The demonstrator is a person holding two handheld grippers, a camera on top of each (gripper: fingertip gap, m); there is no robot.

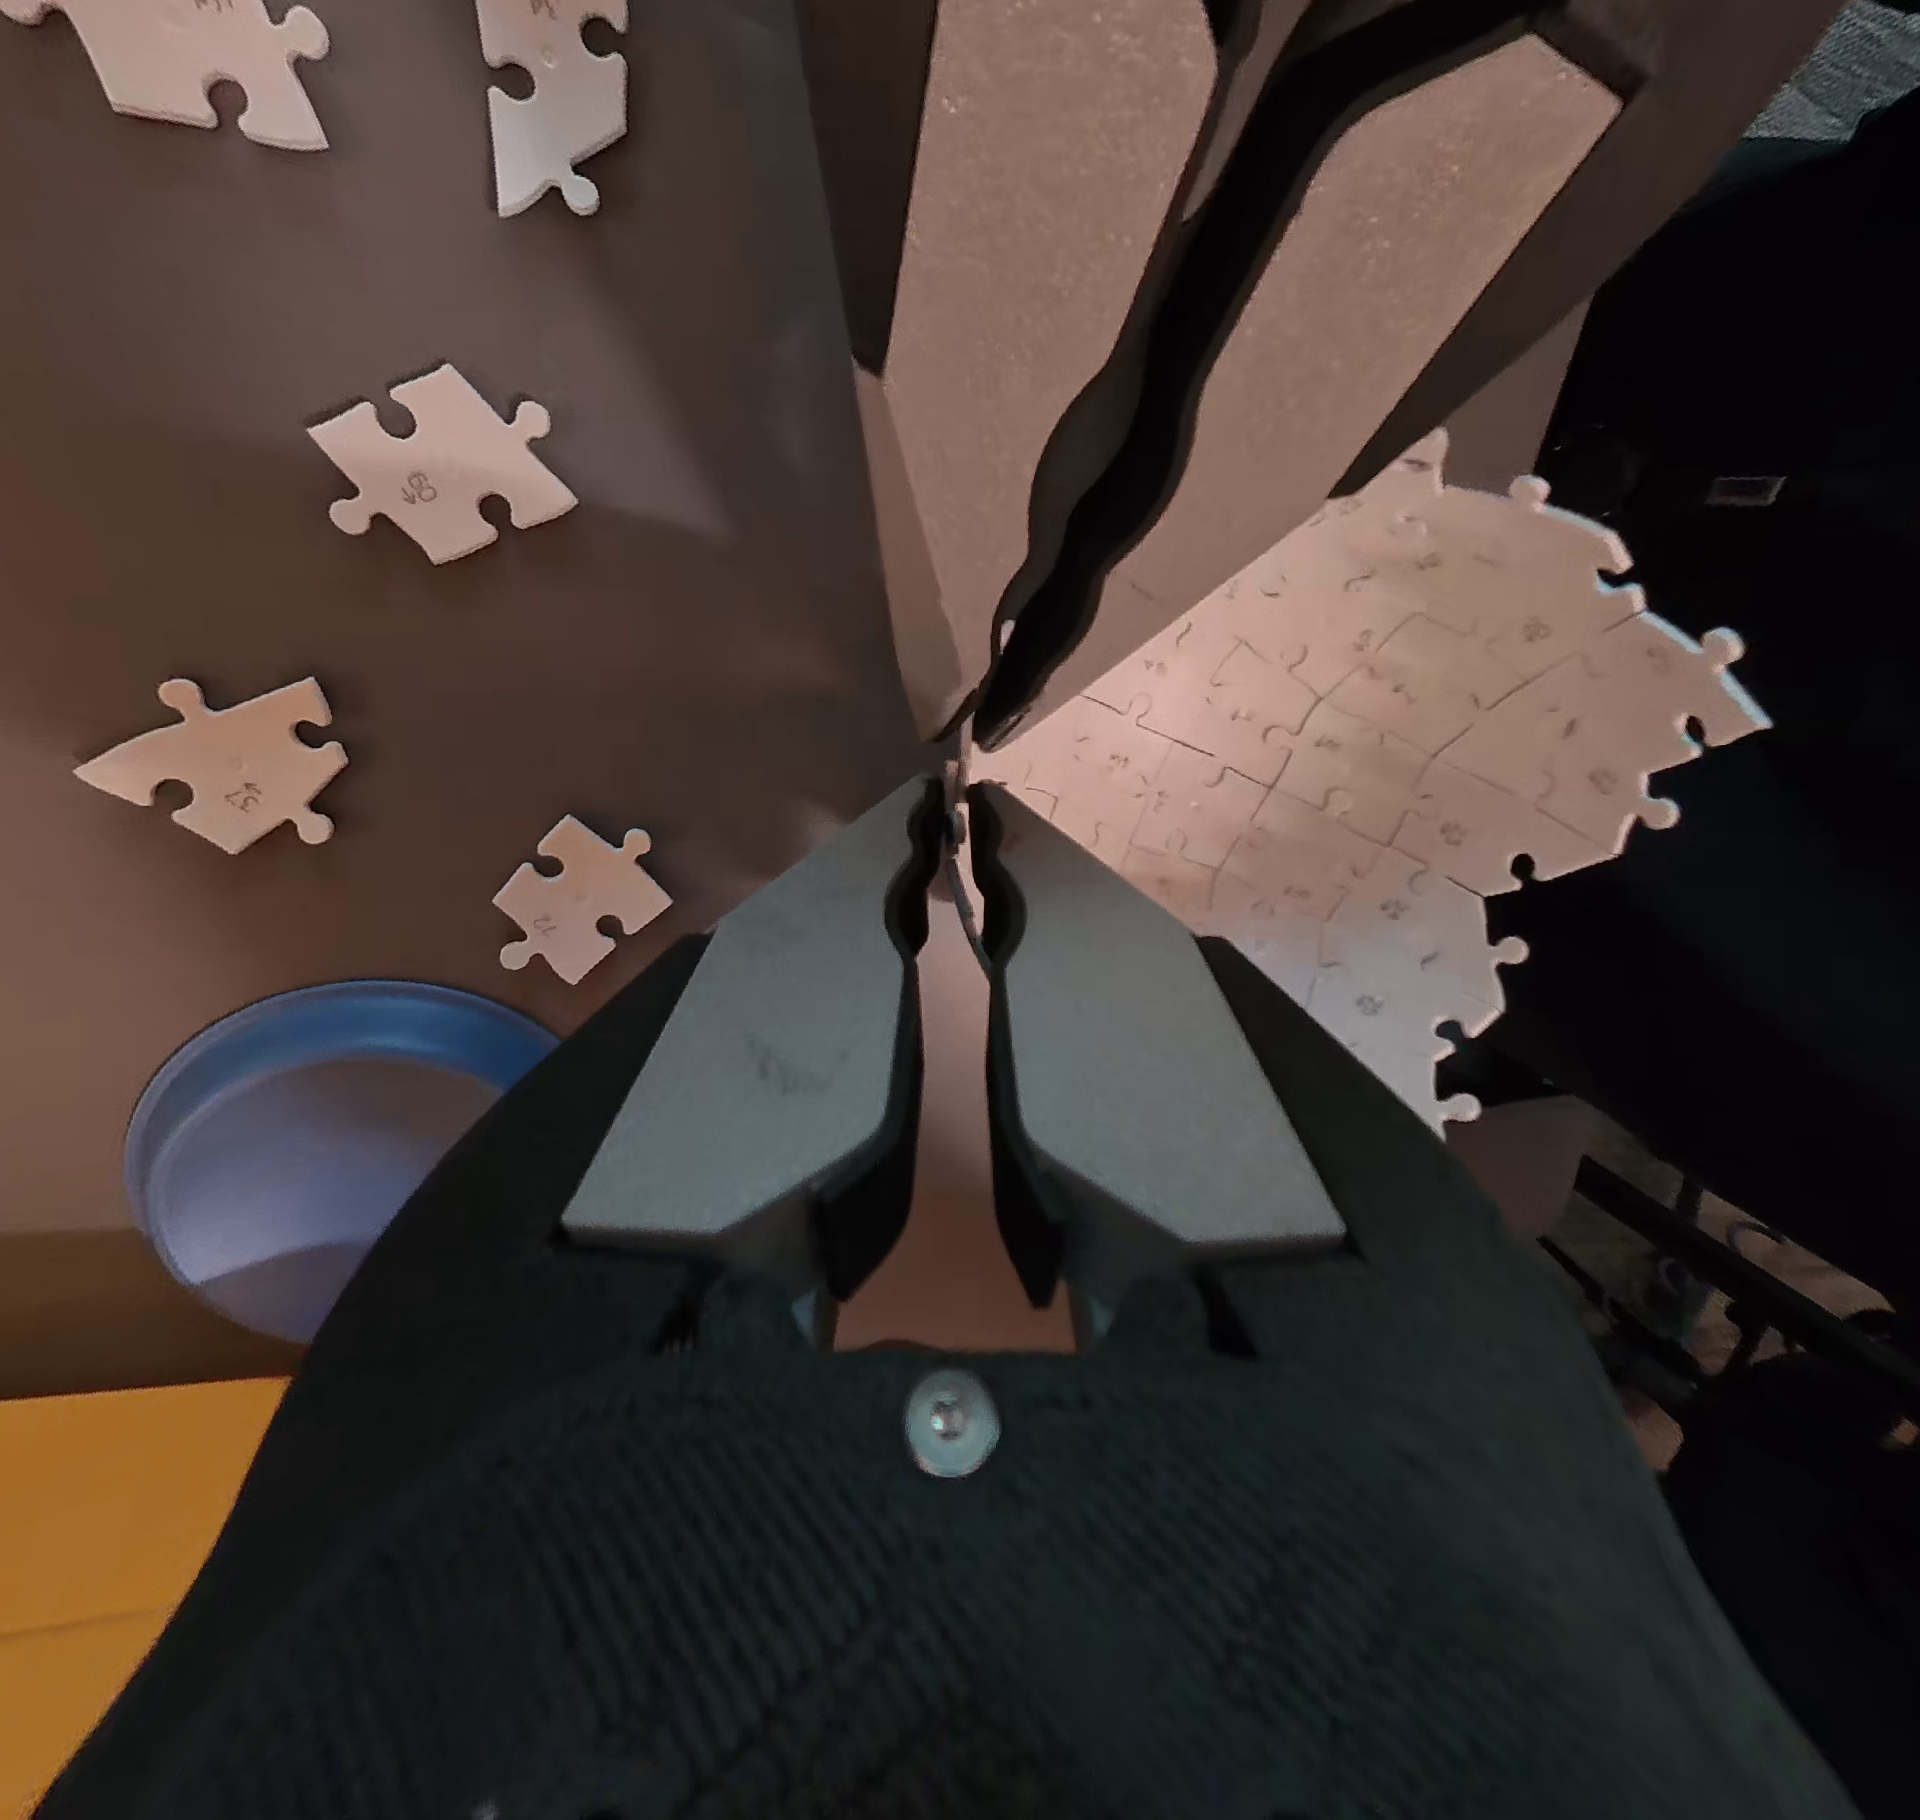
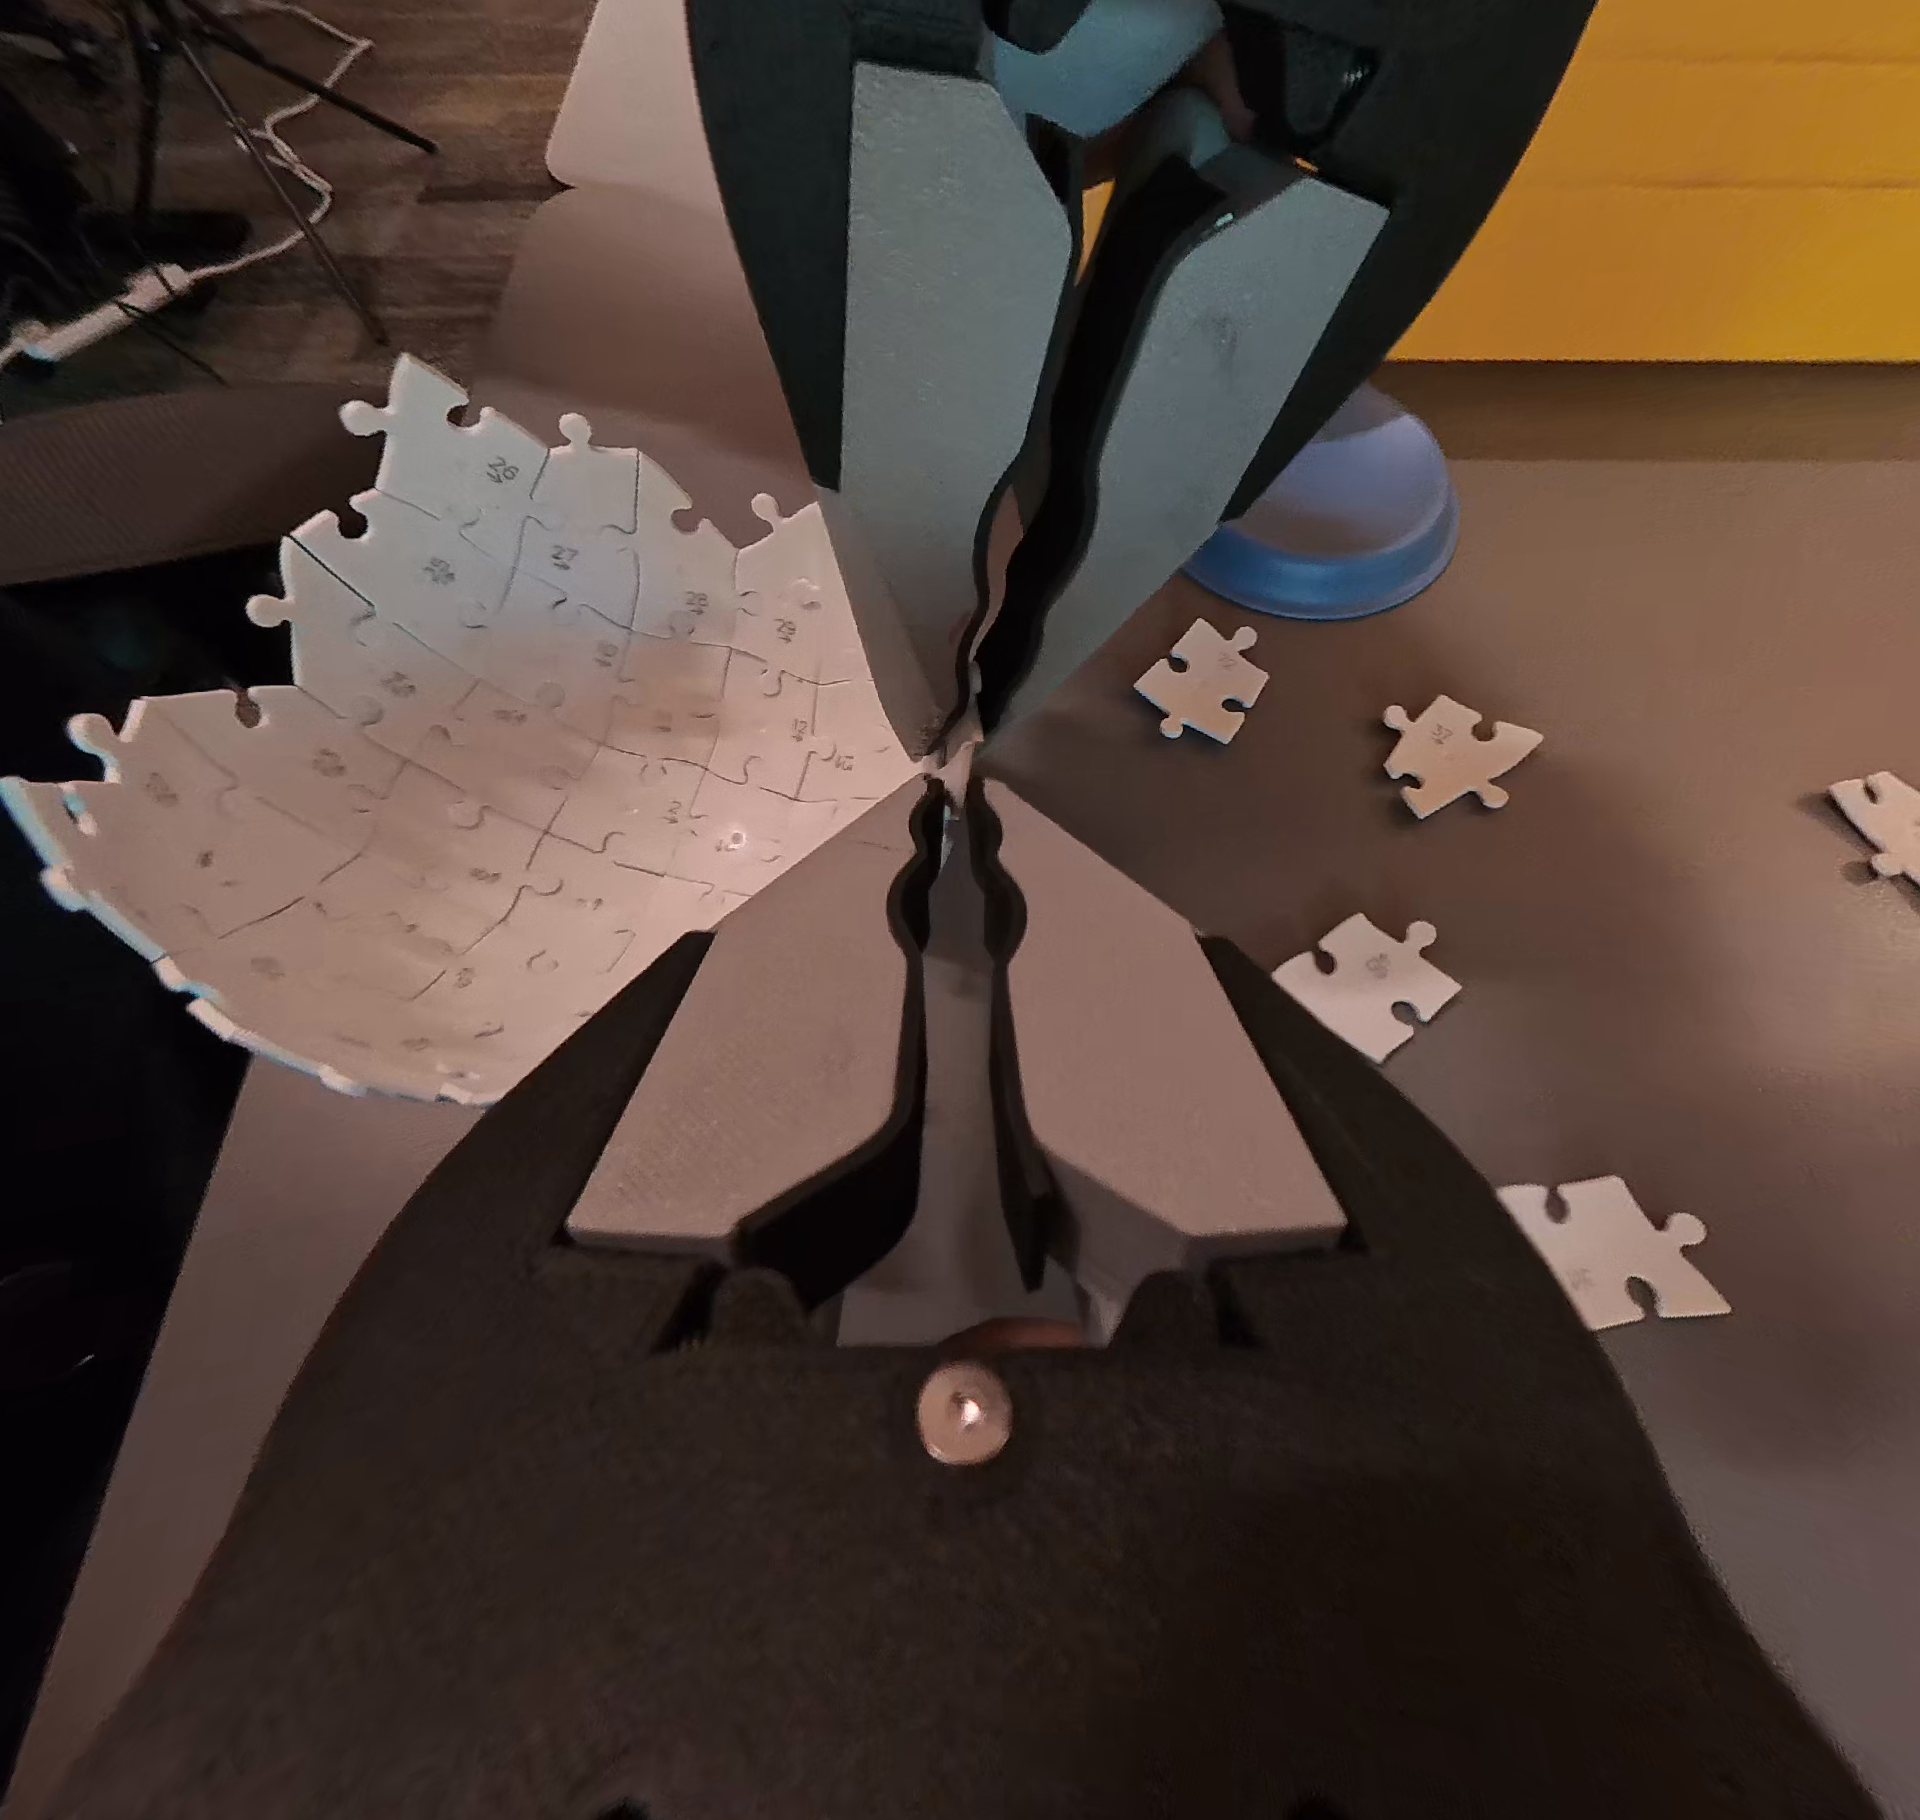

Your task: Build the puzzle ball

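The half-built puzzle ball (image 1: pixel 1351 783) is a white bowl-shaped shell of joined numbered pieces, held in the air over the table's edge; it also shows in the right wrist view (image 2: pixel 468 783). My left gripper (image 1: pixel 951 799) is shut on the shell's rim, whose thin edge shows between the fingers. My right gripper (image 2: pixel 951 799) is shut on the same rim. The two meet tip to tip: the right gripper (image 1: pixel 982 726) comes in from the top of the left wrist view, and the left gripper (image 2: pixel 966 721) from the top of the right wrist view.
Several loose white pieces lie on the dark table top (image 1: pixel 675 336), such as one (image 1: pixel 447 466) and another (image 2: pixel 1366 981). A blue round dish (image 1: pixel 291 1126) (image 2: pixel 1340 544) stands near a yellow block (image 2: pixel 1714 160). Cables and stand legs (image 2: pixel 260 139) are on the floor. Less than 4 cm separates the two grippers' tips.
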